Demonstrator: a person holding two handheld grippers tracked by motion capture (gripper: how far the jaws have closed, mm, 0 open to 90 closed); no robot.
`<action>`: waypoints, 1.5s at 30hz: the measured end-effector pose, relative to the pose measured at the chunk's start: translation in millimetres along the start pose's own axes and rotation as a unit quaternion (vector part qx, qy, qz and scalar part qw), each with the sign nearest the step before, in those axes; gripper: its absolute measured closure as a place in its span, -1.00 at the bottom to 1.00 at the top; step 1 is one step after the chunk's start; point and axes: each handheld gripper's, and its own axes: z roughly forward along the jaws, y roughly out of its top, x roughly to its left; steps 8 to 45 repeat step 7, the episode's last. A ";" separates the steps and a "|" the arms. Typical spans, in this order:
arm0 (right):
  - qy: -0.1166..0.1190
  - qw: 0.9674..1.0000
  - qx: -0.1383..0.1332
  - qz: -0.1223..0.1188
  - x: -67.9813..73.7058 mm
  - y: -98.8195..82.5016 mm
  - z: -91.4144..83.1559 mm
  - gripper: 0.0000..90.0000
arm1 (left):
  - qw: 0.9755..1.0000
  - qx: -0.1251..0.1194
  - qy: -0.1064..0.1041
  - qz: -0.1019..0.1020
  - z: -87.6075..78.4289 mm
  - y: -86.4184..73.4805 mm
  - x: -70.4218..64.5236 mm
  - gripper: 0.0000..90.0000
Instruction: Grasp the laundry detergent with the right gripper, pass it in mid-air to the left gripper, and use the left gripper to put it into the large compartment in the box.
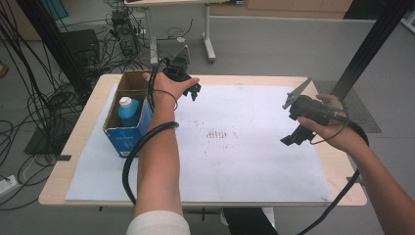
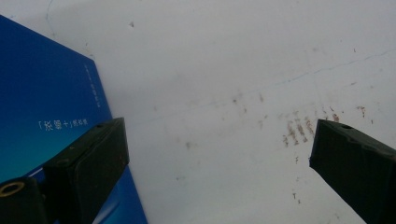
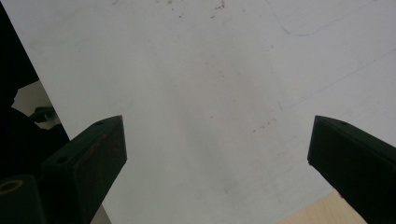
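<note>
High view: left tongs (image 1: 195, 91) agape beside box (image 1: 128, 131) edge, right tongs (image 1: 293, 137) agape over bare sheet (image 1: 244, 161).

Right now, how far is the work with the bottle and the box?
Looks done: the blue bottle stands inside the open cardboard box. In hand: nothing; the left gripper, beside the box, and the right gripper, over the white sheet, are both open and empty. Little seems left, perhaps only drawing back.

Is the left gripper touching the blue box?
Apart. The left gripper view shows the left gripper open above the white sheet, the blue box lying below one jaw.
</note>
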 end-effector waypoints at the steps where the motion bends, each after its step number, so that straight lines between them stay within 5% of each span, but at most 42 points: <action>1: 0.000 1.000 0.001 -0.001 0.4 0.2 -0.4 -0.90 | 1.000 -0.001 -0.001 0.001 -0.8 -0.2 -0.2 -0.89; 45: -0.002 1.000 -0.002 -0.002 1.6 2.0 -1.8 -0.90 | 1.000 -0.004 0.000 0.006 -3.4 -0.5 -1.5 -0.89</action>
